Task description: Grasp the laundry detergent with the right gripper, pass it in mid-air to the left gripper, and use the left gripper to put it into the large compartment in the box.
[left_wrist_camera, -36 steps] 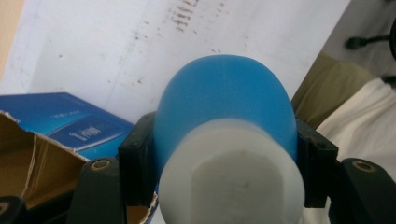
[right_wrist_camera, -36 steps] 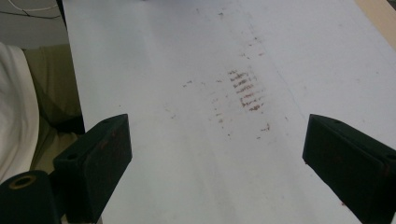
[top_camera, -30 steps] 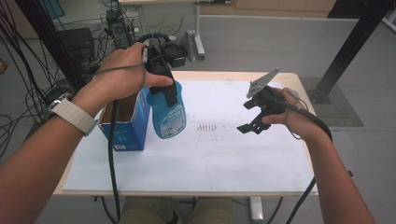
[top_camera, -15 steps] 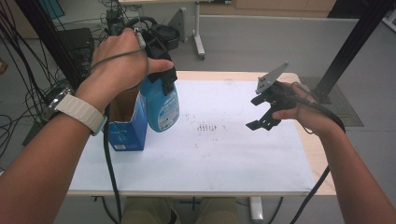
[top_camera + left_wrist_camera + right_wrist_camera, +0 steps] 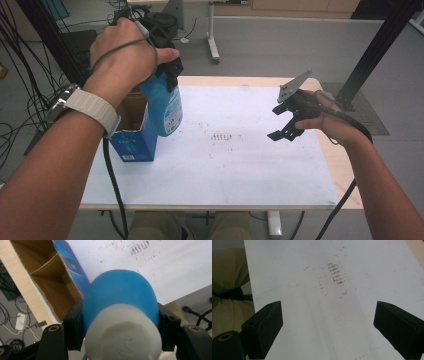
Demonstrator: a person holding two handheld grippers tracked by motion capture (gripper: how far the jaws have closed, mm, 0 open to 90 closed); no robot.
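Observation:
My left gripper (image 5: 167, 70) is shut on a blue bottle (image 5: 167, 107) just below its white cap (image 5: 122, 332). The bottle hangs upright in the air, clear of the table, beside an open blue cardboard box (image 5: 132, 135). In the left gripper view the two pads press on the sides of the bottle (image 5: 120, 297), and the box's brown inside (image 5: 47, 282) lies below to the left. My right gripper (image 5: 276, 123) hovers over the right part of the white mat (image 5: 240, 170). Its jaws stand wide apart, and between them is just the mat (image 5: 328, 327).
A patch of brown marks (image 5: 222, 136) sits mid-mat, also seen in the right gripper view (image 5: 335, 273). The wooden table edge (image 5: 345, 165) runs along the right. Cables and a black frame post (image 5: 375, 50) stand on the floor behind.
My left hand has lifted the blue bottle higher, off the table beside the box. The right gripper has stayed about where it was, still open.

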